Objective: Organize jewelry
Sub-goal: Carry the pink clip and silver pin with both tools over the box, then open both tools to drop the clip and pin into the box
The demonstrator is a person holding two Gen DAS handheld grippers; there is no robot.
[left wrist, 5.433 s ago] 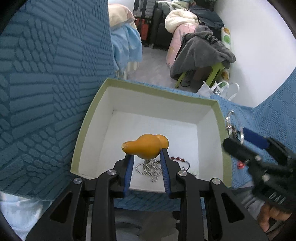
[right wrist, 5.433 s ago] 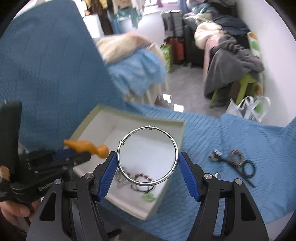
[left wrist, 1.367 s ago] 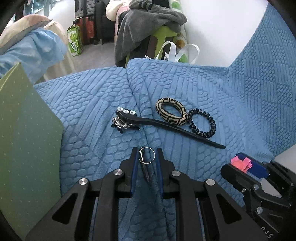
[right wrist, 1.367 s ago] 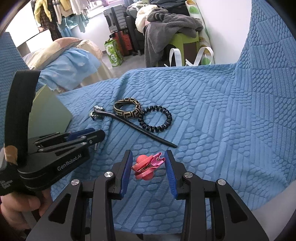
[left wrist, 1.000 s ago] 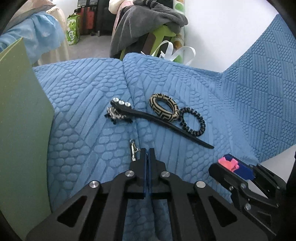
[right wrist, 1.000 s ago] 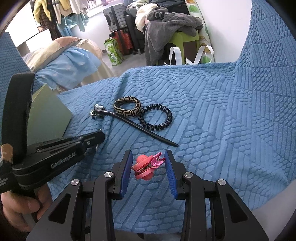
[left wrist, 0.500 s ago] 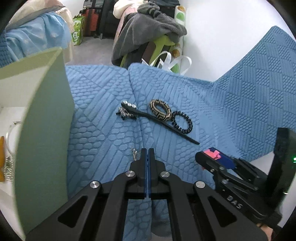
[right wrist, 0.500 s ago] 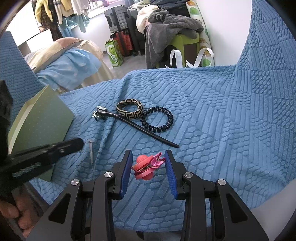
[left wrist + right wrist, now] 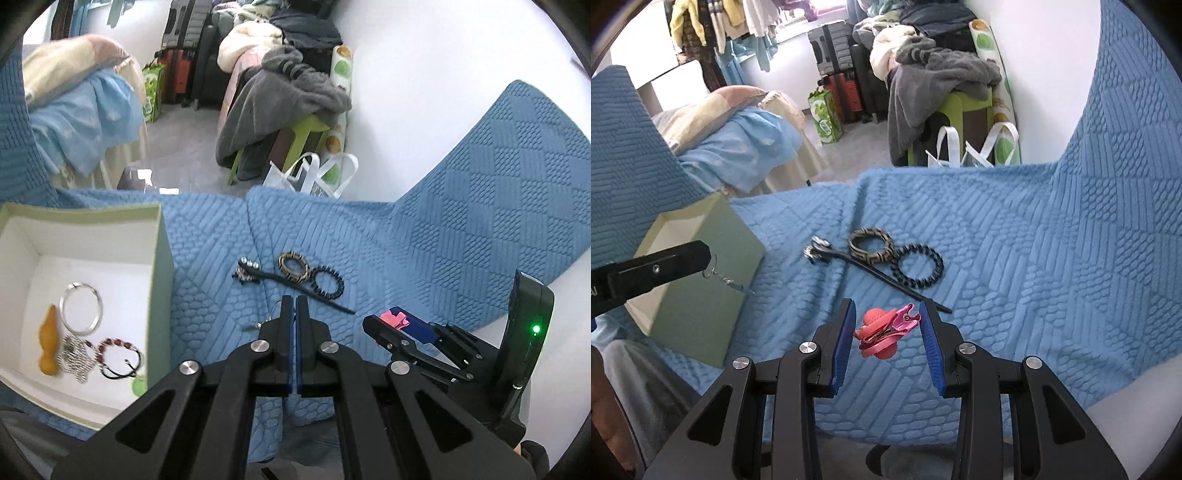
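Note:
My left gripper (image 9: 295,304) is shut on a small silver ring earring (image 9: 718,275) that dangles from its tip above the blue cloth, just right of the green box (image 9: 162,280). The box holds a silver bangle (image 9: 80,308), an orange gourd charm (image 9: 49,345), a chain and a beaded bracelet. My right gripper (image 9: 887,328) is shut on a pink hair clip (image 9: 886,330), held above the cloth. A black hair stick (image 9: 871,271), a patterned hair tie (image 9: 871,242) and a black hair tie (image 9: 918,271) lie on the cloth.
The blue quilted cloth (image 9: 1015,258) covers the seat and rises at the right and left. Behind its far edge are a green stool with grey clothes (image 9: 945,88), bags, suitcases and a bed (image 9: 731,136).
My left gripper closed on the earring, lifted it off the cloth and swung left until the open box came into view. My right gripper held the pink clip and rose slightly.

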